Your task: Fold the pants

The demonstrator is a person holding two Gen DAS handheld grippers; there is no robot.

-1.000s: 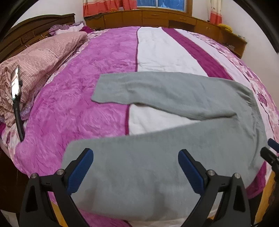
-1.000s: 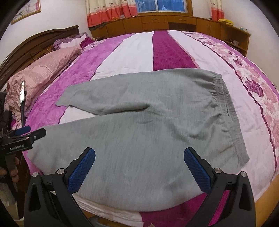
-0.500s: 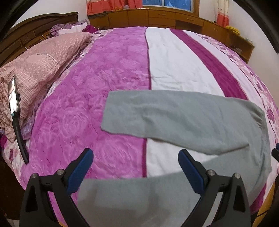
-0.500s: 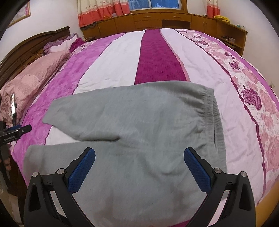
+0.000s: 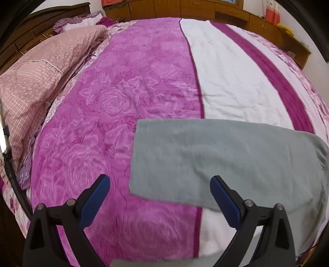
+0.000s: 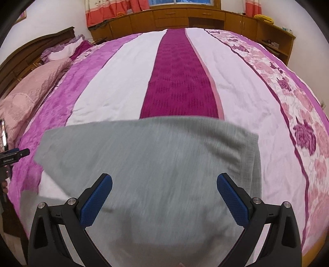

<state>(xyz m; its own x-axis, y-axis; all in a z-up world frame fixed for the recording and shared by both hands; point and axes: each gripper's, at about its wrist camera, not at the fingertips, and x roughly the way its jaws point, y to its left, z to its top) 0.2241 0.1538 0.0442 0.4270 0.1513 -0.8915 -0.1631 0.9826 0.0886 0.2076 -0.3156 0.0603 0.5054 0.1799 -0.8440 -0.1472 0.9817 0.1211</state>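
Grey pants (image 6: 156,164) lie flat on the bed, legs pointing left, waistband at the right (image 6: 254,156). In the left wrist view the far leg (image 5: 216,158) shows with its cuff end near the middle; the near leg is mostly below the frame. My left gripper (image 5: 160,197) is open and empty, over the bedspread and the far leg's cuff. My right gripper (image 6: 164,197) is open and empty, above the pants' seat area. The left gripper also shows at the left edge of the right wrist view (image 6: 14,157).
The bed has a purple, white and magenta striped bedspread (image 5: 127,92). Pink pillows (image 5: 37,82) and a dark headboard (image 6: 30,53) stand at the left. Wooden cabinets (image 6: 185,18) run along the far wall. A phone on a stand (image 5: 4,147) is at the left edge.
Both grippers have moved forward over the bed, so the pants sit lower and closer in both views. The near leg has dropped out of the left wrist view. Both grippers stay open.
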